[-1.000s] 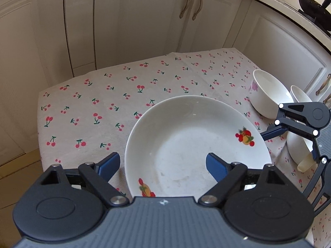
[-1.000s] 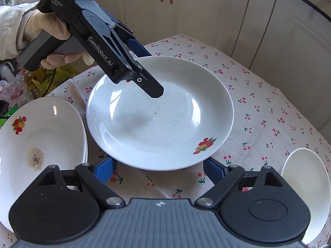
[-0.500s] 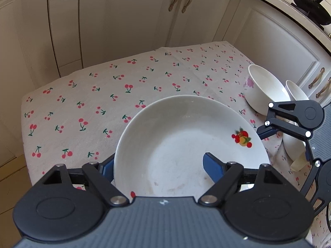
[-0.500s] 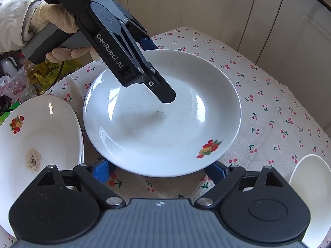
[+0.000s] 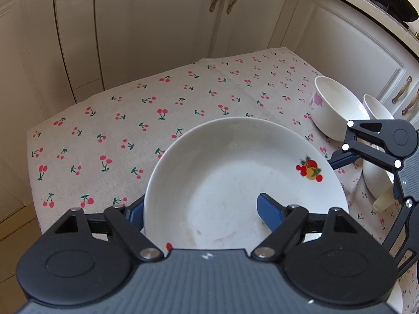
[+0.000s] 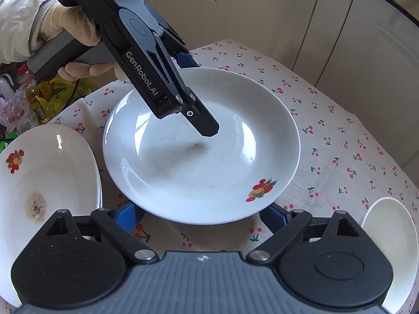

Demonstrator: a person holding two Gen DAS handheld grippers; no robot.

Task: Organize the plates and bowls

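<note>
A white deep plate [image 5: 235,172] with a fruit print lies on the cherry-print tablecloth [image 5: 131,130]. My left gripper [image 5: 201,209] straddles the plate's near rim, one blue finger inside the plate and one outside it, jaws wide apart. It also shows in the right wrist view [image 6: 193,99] reaching over the same plate [image 6: 209,157]. My right gripper [image 6: 207,217] is open, its blue fingers low at that plate's near edge, and holds nothing.
Two white bowls [image 5: 337,107] stand at the right of the table, one of them [image 6: 392,246] beside my right gripper. A stained white plate [image 6: 44,178] lies to the left. White cabinets ring the table. Bags and bottles [image 6: 23,99] sit at far left.
My left gripper has pushed forward so the plate's rim sits between its fingers. The right gripper has crept a little closer to the plate's edge.
</note>
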